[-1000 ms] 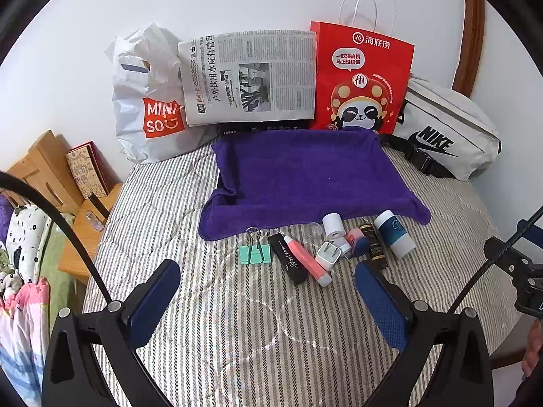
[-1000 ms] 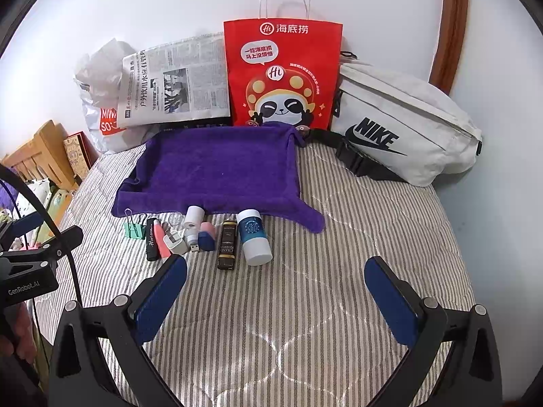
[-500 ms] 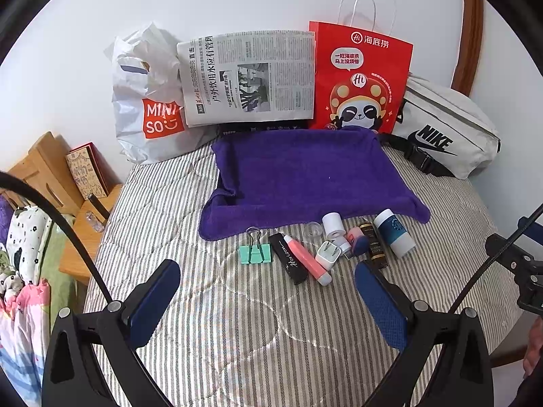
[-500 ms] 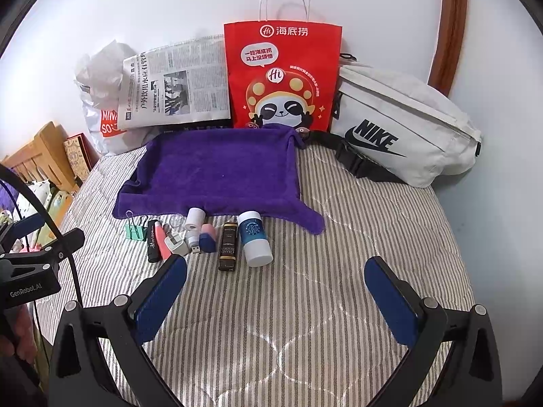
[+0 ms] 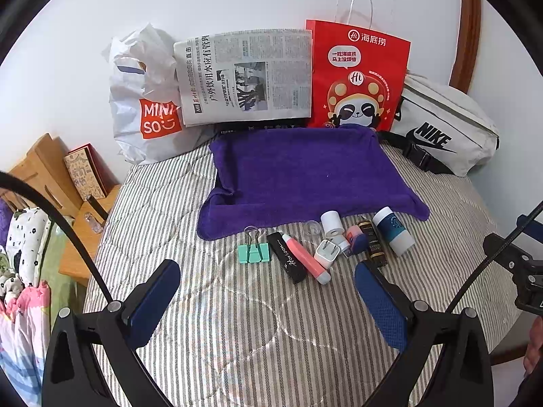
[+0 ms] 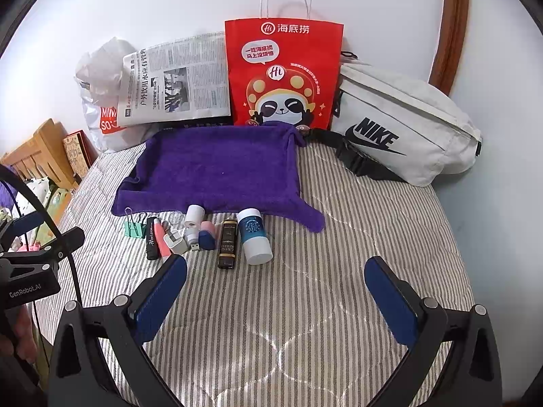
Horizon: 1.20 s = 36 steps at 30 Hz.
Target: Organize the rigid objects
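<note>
On the striped bedspread (image 5: 237, 305), we are holding both tongs, left gripper (image 5: 268, 300) and right gripper (image 6: 276, 293), released and empty, short of the small items (image 6: 203, 234), presumably readying a first pick.

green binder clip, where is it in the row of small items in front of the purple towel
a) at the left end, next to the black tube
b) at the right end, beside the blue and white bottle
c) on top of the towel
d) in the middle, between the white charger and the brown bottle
a: the green binder clip lies on the striped cover at the left end of the row, just left of the black tube and off the purple towel.
</note>
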Each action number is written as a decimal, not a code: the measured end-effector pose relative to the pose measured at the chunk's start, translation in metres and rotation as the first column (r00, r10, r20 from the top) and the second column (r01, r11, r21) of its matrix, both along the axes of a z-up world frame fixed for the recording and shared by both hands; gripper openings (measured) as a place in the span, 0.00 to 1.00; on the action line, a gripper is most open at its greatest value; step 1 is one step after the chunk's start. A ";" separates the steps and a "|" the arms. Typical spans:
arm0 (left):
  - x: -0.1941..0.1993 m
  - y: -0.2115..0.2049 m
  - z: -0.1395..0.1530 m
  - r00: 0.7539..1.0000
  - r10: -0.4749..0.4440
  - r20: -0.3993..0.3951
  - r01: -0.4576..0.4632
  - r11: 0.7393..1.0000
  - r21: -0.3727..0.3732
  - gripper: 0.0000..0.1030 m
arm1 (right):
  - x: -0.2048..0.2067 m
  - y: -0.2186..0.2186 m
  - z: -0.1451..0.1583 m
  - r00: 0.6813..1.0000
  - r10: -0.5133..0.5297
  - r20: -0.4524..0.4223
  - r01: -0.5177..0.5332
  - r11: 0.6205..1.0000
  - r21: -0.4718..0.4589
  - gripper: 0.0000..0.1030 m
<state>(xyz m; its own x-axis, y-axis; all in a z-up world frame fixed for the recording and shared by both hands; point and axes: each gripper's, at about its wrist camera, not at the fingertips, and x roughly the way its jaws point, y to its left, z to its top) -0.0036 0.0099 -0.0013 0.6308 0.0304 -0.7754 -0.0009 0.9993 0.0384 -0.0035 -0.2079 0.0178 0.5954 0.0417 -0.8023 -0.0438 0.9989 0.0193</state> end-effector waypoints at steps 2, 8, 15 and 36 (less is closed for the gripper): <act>0.000 -0.001 0.000 1.000 0.000 -0.001 0.000 1.000 -0.002 1.00 | 0.000 0.000 0.000 1.000 0.001 0.000 -0.001 1.000 0.000 1.00; 0.003 -0.001 -0.001 1.000 -0.005 -0.002 0.005 1.000 -0.009 1.00 | 0.004 0.000 -0.002 1.000 0.001 -0.005 -0.001 1.000 -0.001 1.00; 0.013 -0.001 -0.011 1.000 -0.011 -0.010 0.012 1.000 0.007 1.00 | 0.015 -0.009 -0.010 1.000 -0.003 -0.005 0.003 1.000 0.006 1.00; 0.071 0.043 -0.123 0.985 0.024 -0.172 -0.027 1.000 -0.017 1.00 | 0.033 -0.015 -0.062 0.994 0.009 -0.108 -0.012 1.000 -0.025 1.00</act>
